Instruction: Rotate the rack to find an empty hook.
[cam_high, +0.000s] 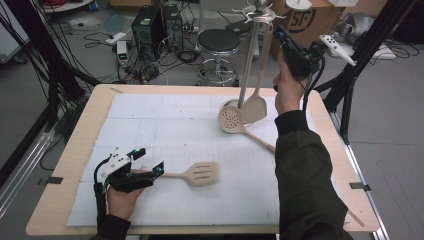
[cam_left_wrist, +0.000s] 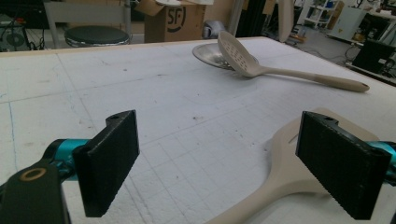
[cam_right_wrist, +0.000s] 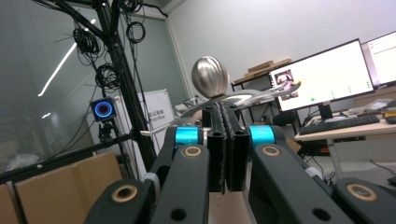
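A metal utensil stand (cam_high: 248, 60) rises from its round base (cam_high: 227, 106) at the table's far right; its hooked top (cam_right_wrist: 210, 77) has a steel ball. My right gripper (cam_high: 278, 33) (cam_right_wrist: 227, 116) is raised beside that top, shut on the upper handle of a beige solid turner (cam_high: 255, 107) that hangs down to the base. A beige perforated spoon (cam_high: 231, 120) (cam_left_wrist: 238, 58) lies against the base. Near the front left, my left gripper (cam_high: 150, 160) (cam_left_wrist: 233, 163) stands open around the handle of a beige slotted turner (cam_high: 201, 173) (cam_left_wrist: 280, 186) that lies flat.
A white foam mat (cam_high: 165, 125) covers the wooden table (cam_high: 85, 130). Behind the table are a stool (cam_high: 219, 41), a cardboard box (cam_high: 312, 20) and floor cables. Black frame legs (cam_high: 357, 60) stand at the right edge.
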